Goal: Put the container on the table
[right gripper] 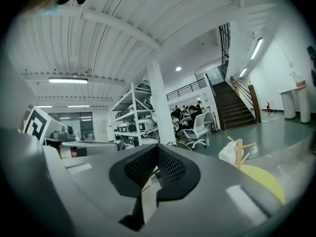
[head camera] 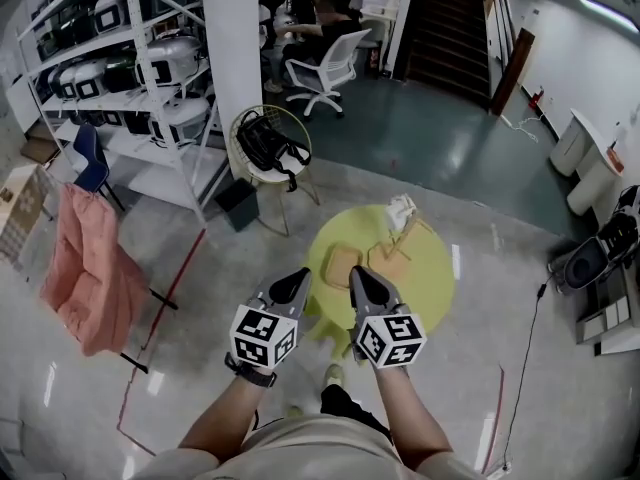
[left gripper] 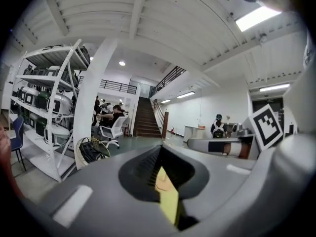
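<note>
Left tongs (head camera: 299, 280) and right tongs (head camera: 359, 276) both closed, empty. Tan container (head camera: 342, 262) on yellow table (head camera: 435, 278), just ahead of tips. Probably light, stiff, thin-walled; pinch a side wall.

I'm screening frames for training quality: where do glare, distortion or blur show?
Head view: fisheye bends the shelves, and glare streaks the glossy floor. Left gripper view: the ceiling light is blown out, corners black. Right gripper view: the same black corners, and the column leans.
</note>
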Tool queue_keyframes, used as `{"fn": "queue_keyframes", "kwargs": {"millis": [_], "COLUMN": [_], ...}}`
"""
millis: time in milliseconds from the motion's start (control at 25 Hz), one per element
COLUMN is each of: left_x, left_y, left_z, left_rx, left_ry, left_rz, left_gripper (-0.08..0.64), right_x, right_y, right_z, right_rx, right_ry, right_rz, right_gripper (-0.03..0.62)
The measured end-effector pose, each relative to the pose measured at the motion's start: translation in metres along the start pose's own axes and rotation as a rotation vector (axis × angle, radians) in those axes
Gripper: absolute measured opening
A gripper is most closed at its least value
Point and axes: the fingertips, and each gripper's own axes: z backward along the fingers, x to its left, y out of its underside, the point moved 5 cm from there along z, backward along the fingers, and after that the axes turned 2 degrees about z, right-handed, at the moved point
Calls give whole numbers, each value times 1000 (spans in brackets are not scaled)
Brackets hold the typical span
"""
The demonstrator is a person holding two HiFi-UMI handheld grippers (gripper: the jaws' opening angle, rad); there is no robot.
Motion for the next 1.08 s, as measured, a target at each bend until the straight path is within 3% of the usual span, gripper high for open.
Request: {"fn": "queue_keyframes", "kwargs": {"millis": [360,1080], "left_x": [-9,-13], "left_y": [-14,-10], "left_z": [15,12], "left_rx": [-44,-44], "left_ry": [9,15], "left_rz": [-22,-17], "left_gripper": [6,6], "right_x": [12,10], "right_y": [-7,-4], "right_z": [10,14], "right_rx": [-16,-11], "right_ry": [3,14], "right_rz": [29,38], "right_gripper": [9,9]}}
